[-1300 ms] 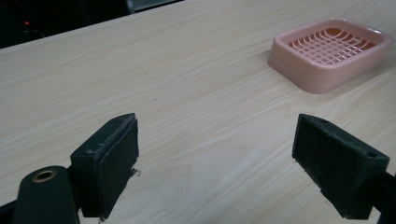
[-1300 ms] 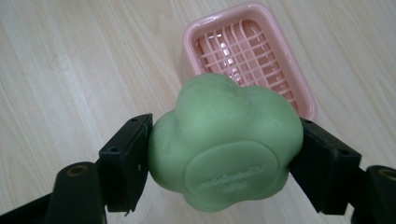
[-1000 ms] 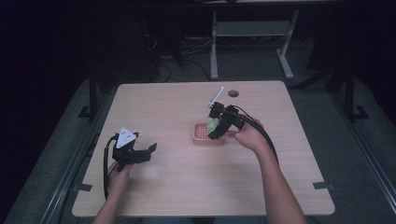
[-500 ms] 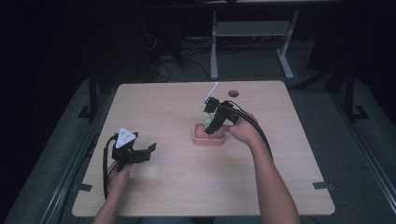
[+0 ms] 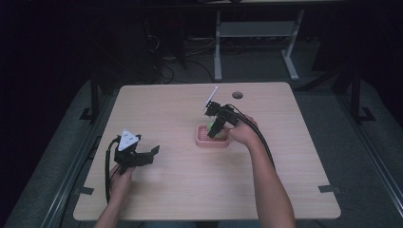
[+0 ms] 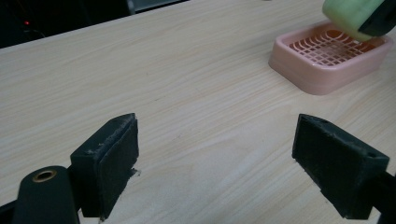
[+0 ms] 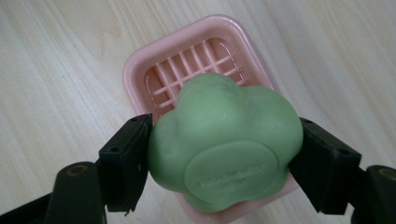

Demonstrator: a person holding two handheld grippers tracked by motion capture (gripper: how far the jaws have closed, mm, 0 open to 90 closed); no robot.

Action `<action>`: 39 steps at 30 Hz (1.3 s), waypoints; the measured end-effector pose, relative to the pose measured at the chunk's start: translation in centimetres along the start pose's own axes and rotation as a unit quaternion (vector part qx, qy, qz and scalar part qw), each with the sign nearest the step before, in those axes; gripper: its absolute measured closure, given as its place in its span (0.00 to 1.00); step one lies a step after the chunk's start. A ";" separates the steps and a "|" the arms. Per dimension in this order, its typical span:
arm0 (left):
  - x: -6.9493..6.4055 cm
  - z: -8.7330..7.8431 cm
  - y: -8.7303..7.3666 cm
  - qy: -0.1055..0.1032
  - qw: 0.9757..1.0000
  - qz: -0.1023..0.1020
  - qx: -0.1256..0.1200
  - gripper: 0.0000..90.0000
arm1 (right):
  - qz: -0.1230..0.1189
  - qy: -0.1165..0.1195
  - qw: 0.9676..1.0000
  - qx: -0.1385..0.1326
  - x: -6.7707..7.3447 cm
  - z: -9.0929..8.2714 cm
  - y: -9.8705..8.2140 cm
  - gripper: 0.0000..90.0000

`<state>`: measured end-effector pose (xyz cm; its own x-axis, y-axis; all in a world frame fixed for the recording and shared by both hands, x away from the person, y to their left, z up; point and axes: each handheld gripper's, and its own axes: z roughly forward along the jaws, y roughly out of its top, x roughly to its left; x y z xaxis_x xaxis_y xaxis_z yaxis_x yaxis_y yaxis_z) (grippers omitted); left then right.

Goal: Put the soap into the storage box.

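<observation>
Status: the green soap point(image 7: 224, 144) is clamped between the jaws of the right hand-held gripper point(image 7: 224, 154) and is suspended directly above the pink soap dish point(image 7: 154, 70) on the table point(image 5: 294, 142). By the look of it, placement is not yet complete: lowering the soap onto the dish grid and releasing it remain. The left hand-held gripper point(image 6: 224, 158) sits well apart from the dish, jaws spread wide and holding nothing.

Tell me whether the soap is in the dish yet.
Not yet. The right gripper holds the soap above the dish, whose grid is bare.
</observation>
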<state>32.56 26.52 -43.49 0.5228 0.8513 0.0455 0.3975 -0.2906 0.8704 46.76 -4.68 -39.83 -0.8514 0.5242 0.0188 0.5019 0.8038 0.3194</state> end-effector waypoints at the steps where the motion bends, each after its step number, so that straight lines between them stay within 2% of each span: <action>1: 0.0 0.0 0.0 0.000 1.000 0.001 0.001 0.16 | 0.000 0.001 1.000 0.003 0.0 0.2 0.0 0.29; 10: 0.1 0.0 0.0 0.002 1.000 -0.003 -0.003 0.16 | 0.002 0.004 1.000 0.017 -0.2 1.3 0.3 0.29; 15: 0.0 0.0 0.0 0.000 1.000 0.000 -0.001 0.16 | 0.010 0.007 1.000 0.013 -0.3 1.6 0.2 0.28; 39: 0.0 0.0 0.0 0.001 1.000 -0.003 -0.002 0.16 | 0.004 0.001 1.000 0.009 0.0 1.8 0.4 0.28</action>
<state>32.57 26.56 -43.47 0.5193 0.8536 0.0420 0.3970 -0.2845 0.8726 47.21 -3.84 -41.44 -0.8480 0.5295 0.0225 0.5105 0.8047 0.3030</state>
